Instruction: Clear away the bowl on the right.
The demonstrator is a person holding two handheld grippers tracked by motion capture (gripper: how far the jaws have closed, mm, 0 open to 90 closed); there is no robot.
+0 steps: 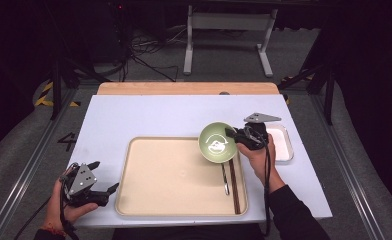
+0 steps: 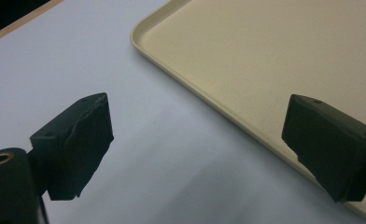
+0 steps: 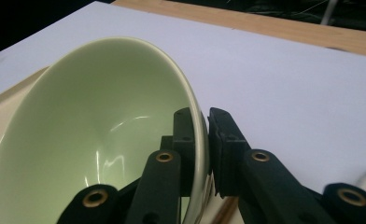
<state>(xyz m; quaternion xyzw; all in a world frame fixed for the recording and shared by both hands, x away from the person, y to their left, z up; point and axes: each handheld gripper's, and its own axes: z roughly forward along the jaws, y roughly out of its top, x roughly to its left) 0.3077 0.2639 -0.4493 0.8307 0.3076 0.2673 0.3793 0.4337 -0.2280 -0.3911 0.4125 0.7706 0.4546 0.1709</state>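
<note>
1. Right hand-held gripper (image 1: 232, 134), at about 2 o'clock from the tray's centre in the high view, clenched on the rim of a green bowl (image 1: 217, 142); one jaw inside the wall, one outside, as seen in the right gripper view (image 3: 204, 140).
2. Green bowl (image 3: 92, 140) held tilted, over the tray's far right corner, opening turned towards the camera in the high view.
3. Beige tray (image 1: 154, 200) lying on the white tabletop (image 1: 134, 115), towards the near edge.
4. Spoon (image 1: 225, 180) and dark chopsticks (image 1: 234, 192) lying lengthwise on the tray's right side, at 6 o'clock from the bowl.
5. Small white dish (image 1: 283, 145) on the tabletop at 3 o'clock from the right hand-held gripper, just beside it.
6. Left hand-held gripper (image 1: 103, 177) at 9 o'clock from the tray, beside its near left corner, jaws released and spread wide with nothing between them; bare tabletop and tray rim (image 2: 186, 79) beyond them in the left gripper view (image 2: 197, 140).
</note>
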